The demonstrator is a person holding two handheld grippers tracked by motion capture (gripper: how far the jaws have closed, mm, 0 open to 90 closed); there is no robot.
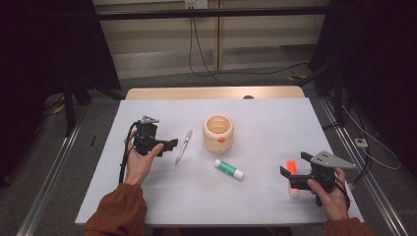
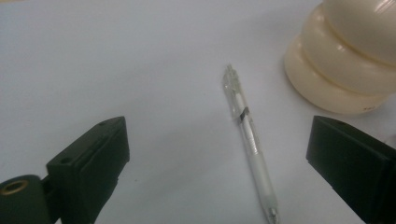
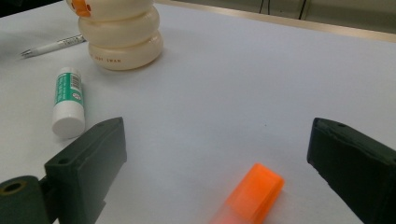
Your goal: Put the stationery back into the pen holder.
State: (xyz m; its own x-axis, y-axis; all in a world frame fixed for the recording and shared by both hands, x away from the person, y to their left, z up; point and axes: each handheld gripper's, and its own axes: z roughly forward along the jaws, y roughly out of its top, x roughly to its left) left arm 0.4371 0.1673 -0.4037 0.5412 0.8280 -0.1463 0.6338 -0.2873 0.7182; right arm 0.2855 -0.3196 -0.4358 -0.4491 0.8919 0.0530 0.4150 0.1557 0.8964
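Note:
A clear white pen (image 1: 183, 146) lies on the white table (image 1: 275, 123), left of a cream ribbed cup (image 1: 218, 133) with an orange spot on its side. My left gripper (image 1: 172, 143) is held just left of the pen, open. In the left gripper view the pen (image 2: 250, 142) lies on the table between the wide-apart jaws of the left gripper (image 2: 217, 126), touching neither. My right gripper (image 1: 295, 163) is open at the front right over an orange highlighter (image 1: 293, 191). The highlighter (image 3: 252, 196) rests on the table between that gripper's (image 3: 217, 126) jaws, untouched.
A green and white glue stick (image 1: 228, 169) lies in front of the cup, with its white cap (image 3: 68, 124) toward my right gripper. The cup (image 3: 120, 32) stands beyond it. The table's wooden far edge (image 1: 211, 92) borders a floor with cables.

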